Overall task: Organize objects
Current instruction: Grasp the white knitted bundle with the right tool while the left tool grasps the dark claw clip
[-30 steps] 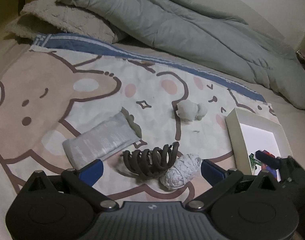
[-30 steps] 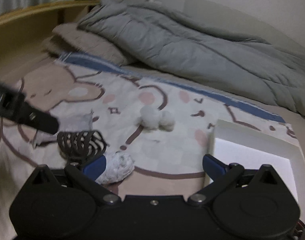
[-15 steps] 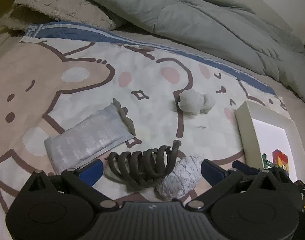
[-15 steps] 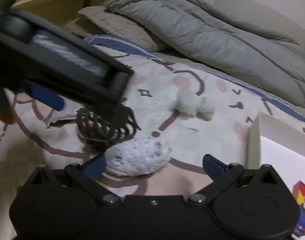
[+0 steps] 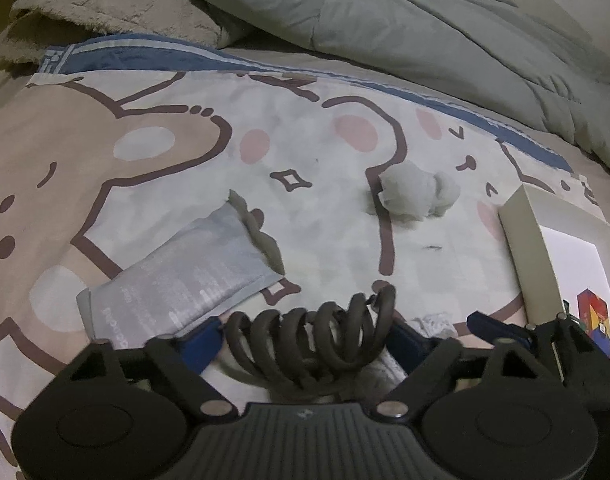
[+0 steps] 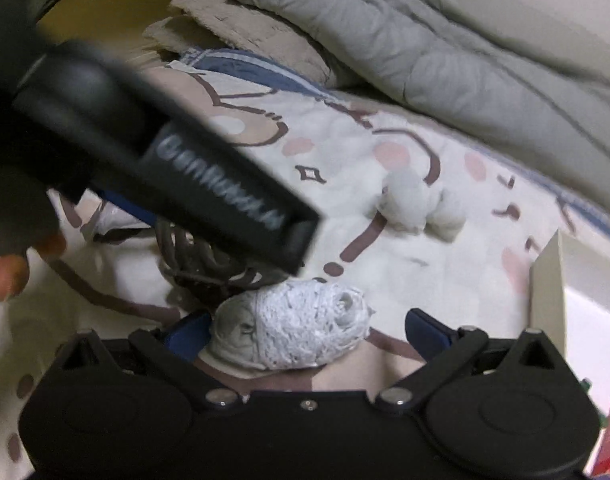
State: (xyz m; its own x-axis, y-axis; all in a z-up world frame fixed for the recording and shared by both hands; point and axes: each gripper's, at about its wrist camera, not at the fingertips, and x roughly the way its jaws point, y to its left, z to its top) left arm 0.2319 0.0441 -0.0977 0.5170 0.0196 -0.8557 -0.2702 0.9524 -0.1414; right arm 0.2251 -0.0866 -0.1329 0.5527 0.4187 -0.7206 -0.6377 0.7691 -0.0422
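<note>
A dark brown hair claw clip (image 5: 313, 336) lies on the cartoon bear blanket (image 5: 105, 140). My left gripper (image 5: 309, 338) straddles it; its jaws are closing and the blue pads (image 5: 203, 340) stand right at the clip's ends without a clear squeeze. A white knitted bundle (image 6: 297, 328) lies just right of the clip. My right gripper (image 6: 309, 330) is around it, its jaws closing, with a gap still on the right side. In the right wrist view the left gripper's black body (image 6: 185, 160) crosses over the clip (image 6: 201, 260).
A silver foil pouch (image 5: 177, 280) lies left of the clip, and a fluffy white ball (image 5: 417, 196) sits farther back. A white box (image 5: 521, 240) at the right holds a colourful cube (image 5: 593, 312). A grey duvet (image 5: 385, 20) and pillow (image 5: 117, 8) lie behind. Fingers (image 6: 9, 276) show at left.
Both grippers have sunk toward the blanket. The clip now sits between the left pads and the knitted bundle between the right pads. Both pairs of jaws have narrowed a little.
</note>
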